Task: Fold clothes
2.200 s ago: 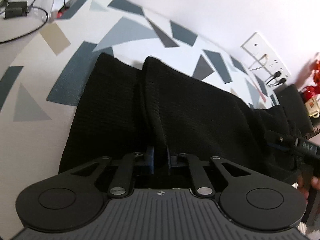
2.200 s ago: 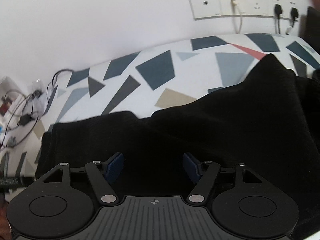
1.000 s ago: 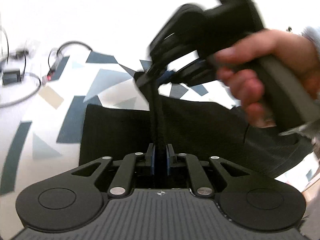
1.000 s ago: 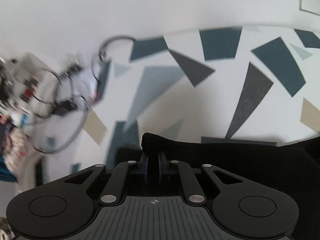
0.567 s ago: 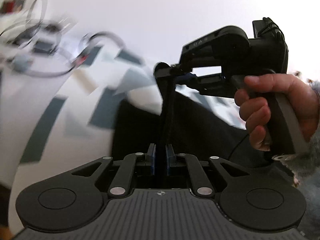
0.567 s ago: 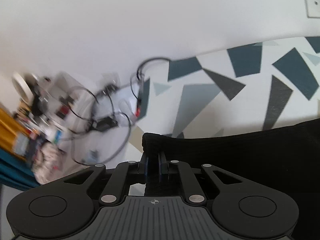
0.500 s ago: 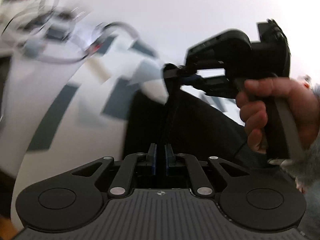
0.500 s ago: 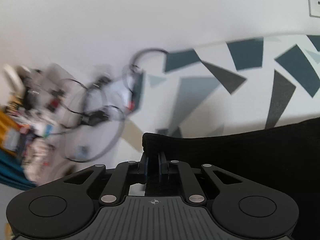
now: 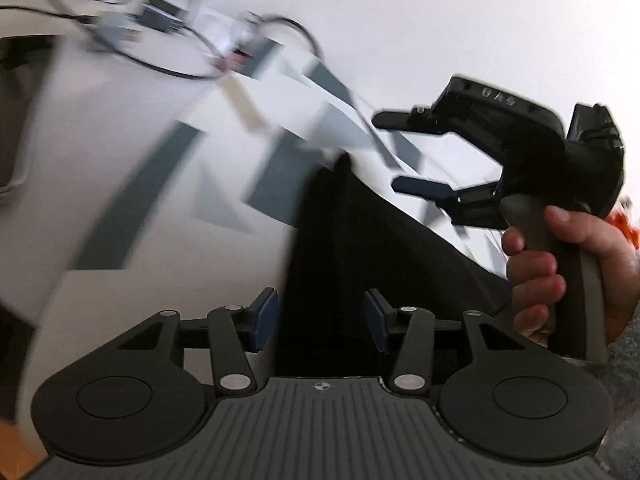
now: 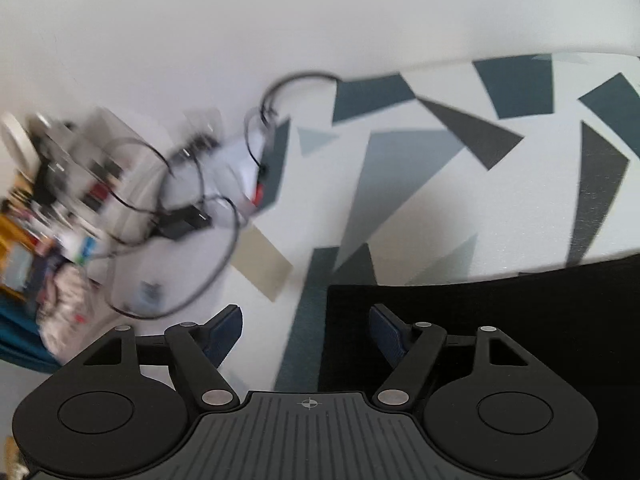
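My left tongs (image 9: 320, 316) stand wide, the two blue pads well apart, with nothing pinched between them. The black garment (image 9: 360, 248) lies below and ahead of them on the table (image 9: 132, 216), a white top printed with grey and dark blue triangles. From the left wrist view the cloth runs away from me as a long dark band, and its far corner stands up in a small peak near the pattern's pale shapes. This view is blurred on the left, so the cables and small boxes (image 9: 168, 28) at the far end of the table show only as smears.

My right tongs (image 9: 404, 156) appear in the same view, held in my right hand (image 9: 560, 264) above the garment, and their fingers are spread wide with only bare table showing between them. From the right wrist view those tongs (image 10: 306, 330) are likewise wide. The garment's edge (image 10: 480, 320) lies flat under the right-hand pad, its straight side and corner sitting just beyond the tips, while the left-hand pad hangs over bare table. Further off, near the wall, a tangle of black cables (image 10: 192, 216) rests on the table's end.
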Tool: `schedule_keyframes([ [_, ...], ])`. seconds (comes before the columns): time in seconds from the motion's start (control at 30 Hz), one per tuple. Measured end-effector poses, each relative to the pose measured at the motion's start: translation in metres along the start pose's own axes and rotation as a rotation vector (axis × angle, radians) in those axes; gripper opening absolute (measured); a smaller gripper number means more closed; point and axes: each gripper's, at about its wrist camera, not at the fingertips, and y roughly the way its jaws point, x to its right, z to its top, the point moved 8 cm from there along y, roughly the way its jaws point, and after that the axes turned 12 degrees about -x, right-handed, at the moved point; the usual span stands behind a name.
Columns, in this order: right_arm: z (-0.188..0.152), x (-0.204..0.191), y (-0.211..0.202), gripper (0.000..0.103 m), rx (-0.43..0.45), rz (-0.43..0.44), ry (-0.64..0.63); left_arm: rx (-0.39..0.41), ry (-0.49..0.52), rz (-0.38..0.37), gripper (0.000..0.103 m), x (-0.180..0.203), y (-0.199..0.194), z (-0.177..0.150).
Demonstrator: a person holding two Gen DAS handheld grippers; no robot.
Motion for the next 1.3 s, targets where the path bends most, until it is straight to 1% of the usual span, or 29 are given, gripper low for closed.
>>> schedule_keyframes([
  [0.03, -0.003, 0.003, -0.009, 0.068, 0.007, 0.003, -0.002, -0.028, 0.024, -0.008, 0.048, 0.007, 0.005, -0.001],
  [0.07, -0.007, 0.009, -0.019, 0.068, 0.019, 0.0, -0.011, -0.051, 0.034, 0.001, 0.048, 0.01, 0.01, -0.002],
  [0.13, -0.02, 0.026, -0.043, 0.068, 0.06, -0.035, -0.033, -0.096, 0.053, 0.023, 0.048, 0.017, 0.021, -0.006],
  [0.2, -0.035, 0.051, -0.069, 0.068, 0.104, -0.085, -0.023, -0.141, 0.072, 0.044, 0.048, 0.023, 0.031, -0.01],
  [0.27, -0.054, 0.086, -0.098, 0.068, 0.138, -0.137, 0.035, -0.146, 0.066, 0.038, 0.048, 0.025, 0.033, -0.009],
  [0.3, -0.064, 0.105, -0.112, 0.068, 0.161, -0.163, 0.07, -0.148, 0.075, 0.06, 0.028, 0.026, 0.033, -0.008],
  [0.33, -0.074, 0.124, -0.128, 0.068, 0.191, -0.191, 0.11, -0.151, 0.086, 0.084, 0.01, 0.027, 0.034, -0.008],
  [0.4, -0.094, 0.163, -0.16, 0.069, 0.254, -0.249, 0.216, -0.149, 0.106, 0.138, 0.01, 0.029, 0.03, -0.007],
  [0.53, -0.135, 0.228, -0.216, 0.068, 0.368, -0.334, 0.413, -0.072, 0.107, 0.205, 0.009, 0.034, -0.003, 0.001],
  [0.6, -0.156, 0.252, -0.241, 0.068, 0.436, -0.363, 0.493, -0.079, 0.113, 0.252, 0.009, 0.027, -0.003, 0.006],
  [0.67, -0.178, 0.274, -0.256, 0.068, 0.49, -0.381, 0.568, -0.12, 0.103, 0.3, 0.009, 0.016, 0.011, 0.006],
  [0.7, -0.188, 0.285, -0.259, 0.068, 0.499, -0.388, 0.61, -0.141, 0.094, 0.317, 0.01, 0.012, 0.019, 0.003],
  [0.77, -0.209, 0.306, -0.265, 0.068, 0.502, -0.397, 0.71, -0.166, 0.112, 0.356, 0.015, 0.011, 0.028, 0.002],
  [0.8, -0.219, 0.315, -0.268, 0.068, 0.511, -0.392, 0.759, -0.171, 0.128, 0.385, 0.022, 0.014, 0.029, 0.003],
  [0.83, -0.227, 0.323, -0.271, 0.067, 0.525, -0.383, 0.802, -0.18, 0.133, 0.425, 0.045, 0.016, 0.029, 0.004],
  [0.87, -0.235, 0.331, -0.274, 0.067, 0.534, -0.379, 0.838, -0.189, 0.137, 0.465, 0.055, 0.017, 0.028, 0.006],
  [0.9, -0.242, 0.339, -0.277, 0.067, 0.54, -0.378, 0.871, -0.179, 0.139, 0.489, 0.06, 0.019, 0.025, 0.006],
  [0.93, -0.248, 0.348, -0.28, 0.067, 0.542, -0.383, 0.898, -0.168, 0.141, 0.511, 0.059, 0.021, 0.021, 0.006],
  [1.03, -0.259, 0.37, -0.29, 0.067, 0.566, -0.397, 0.948, -0.114, 0.202, 0.511, 0.059, 0.044, 0.012, 0.004],
  [1.13, -0.266, 0.39, -0.303, 0.067, 0.605, -0.407, 0.982, -0.142, 0.266, 0.468, 0.059, 0.076, 0.024, -0.008],
  [1.17, -0.268, 0.397, -0.307, 0.067, 0.619, -0.411, 0.994, -0.165, 0.289, 0.456, 0.059, 0.086, 0.032, -0.014],
  [1.27, -0.271, 0.423, -0.325, 0.067, 0.672, -0.442, 1.021, -0.242, 0.376, 0.499, 0.06, 0.108, 0.058, -0.034],
  [1.3, -0.273, 0.432, -0.33, 0.067, 0.687, -0.454, 1.028, -0.262, 0.385, 0.518, 0.06, 0.112, 0.064, -0.04],
])
